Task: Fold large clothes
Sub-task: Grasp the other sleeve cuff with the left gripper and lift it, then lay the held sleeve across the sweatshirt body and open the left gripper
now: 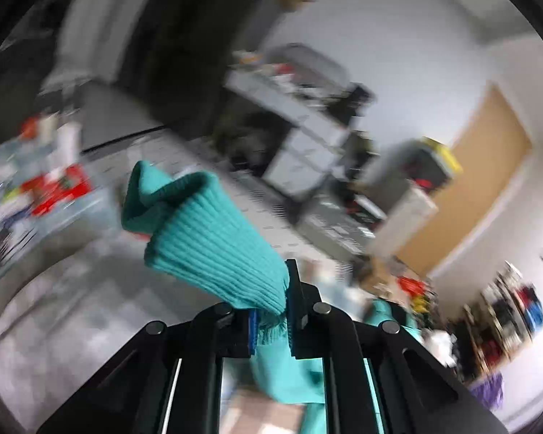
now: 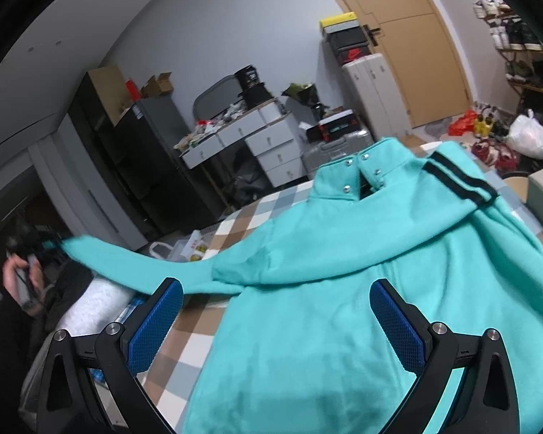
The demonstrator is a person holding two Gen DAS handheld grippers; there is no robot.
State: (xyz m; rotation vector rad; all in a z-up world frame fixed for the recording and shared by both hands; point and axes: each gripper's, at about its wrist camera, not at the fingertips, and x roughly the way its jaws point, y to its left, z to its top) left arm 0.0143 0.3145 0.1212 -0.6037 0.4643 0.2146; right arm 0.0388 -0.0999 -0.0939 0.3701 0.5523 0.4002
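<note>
While left gripper (image 1: 273,320) clamps teal cuff (image 1: 206,238), background blurs | right gripper (image 2: 277,325) apart over sweatshirt (image 2: 344,289)

Left gripper (image 1: 271,320), bottom centre of the left wrist view: black fingers w/ blue pads nearly together, clamped on the ribbed cuff of a teal sleeve (image 1: 213,238); view is motion-blurred. Right gripper (image 2: 276,320), lower part of the right wrist view: jaws spread wide, blue pads (image 2: 155,325) well apart, gripping nothing. Person's left hand (image 2: 20,280) shows at mid-left edge of that view, wrapped round the left gripper's handle.
</note>
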